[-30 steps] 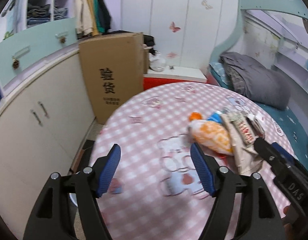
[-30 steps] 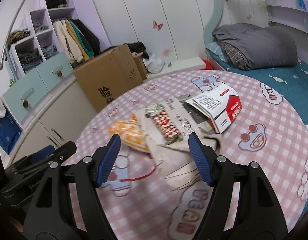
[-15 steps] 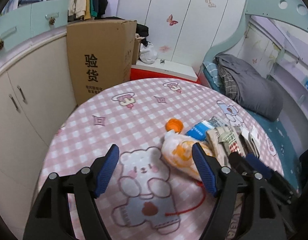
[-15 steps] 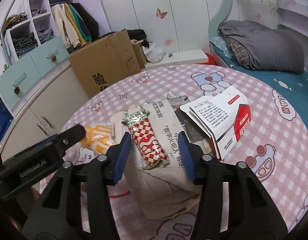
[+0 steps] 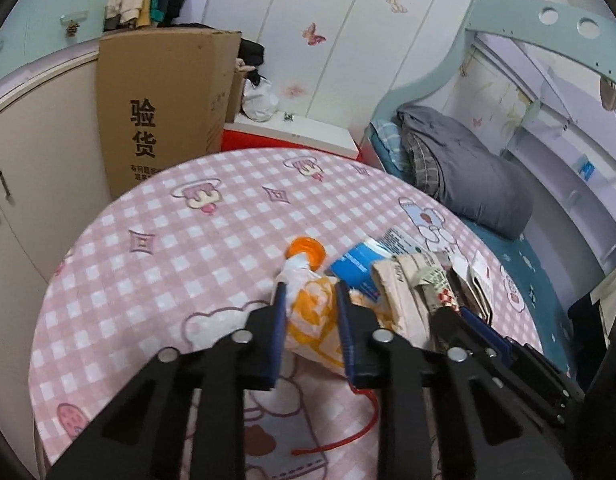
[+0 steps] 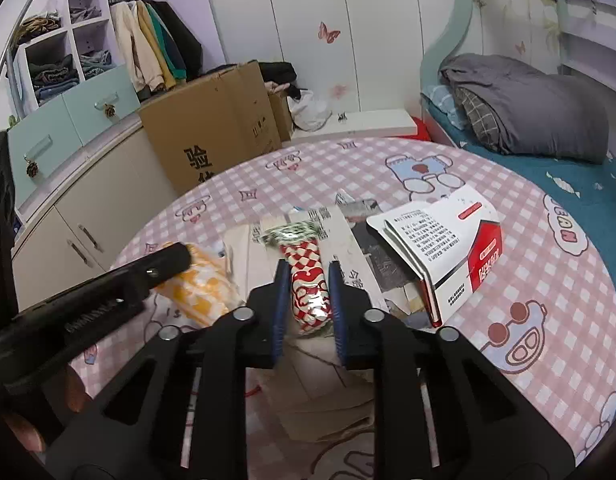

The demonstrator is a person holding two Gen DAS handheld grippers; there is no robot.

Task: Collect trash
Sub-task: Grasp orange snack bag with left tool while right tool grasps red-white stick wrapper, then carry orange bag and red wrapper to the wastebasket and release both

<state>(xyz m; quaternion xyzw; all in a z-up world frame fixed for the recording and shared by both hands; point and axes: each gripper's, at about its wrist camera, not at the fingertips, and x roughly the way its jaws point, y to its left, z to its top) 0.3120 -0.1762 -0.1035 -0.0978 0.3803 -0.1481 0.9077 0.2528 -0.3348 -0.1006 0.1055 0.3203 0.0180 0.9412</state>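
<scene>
An orange-and-white pouch point(image 5: 312, 322) with an orange cap point(image 5: 305, 249) lies on the pink checked table point(image 5: 179, 248). My left gripper point(image 5: 311, 292) is closing on the pouch and its blue pads press both sides. In the right wrist view the pouch point(image 6: 205, 290) shows beside a left finger point(image 6: 163, 264). A red-and-white checked wrapper point(image 6: 303, 254) lies on beige paper point(image 6: 253, 254). My right gripper point(image 6: 309, 276) is closing on the wrapper, pads touching both its sides. Its fingers point(image 5: 452, 320) appear at the right of the left wrist view.
A white-and-red carton point(image 6: 456, 256) lies open to the right of the wrapper. A blue packet point(image 5: 358, 266) sits beside the pouch, and a red string point(image 5: 348, 436) trails near the table's front. A cardboard box point(image 5: 163, 112), cabinets point(image 6: 83, 208) and a bed point(image 6: 524, 116) surround the table.
Both grippers moved forward and down over the trash pile. The left jaws narrowed onto the orange pouch. The right jaws narrowed onto the checked wrapper.
</scene>
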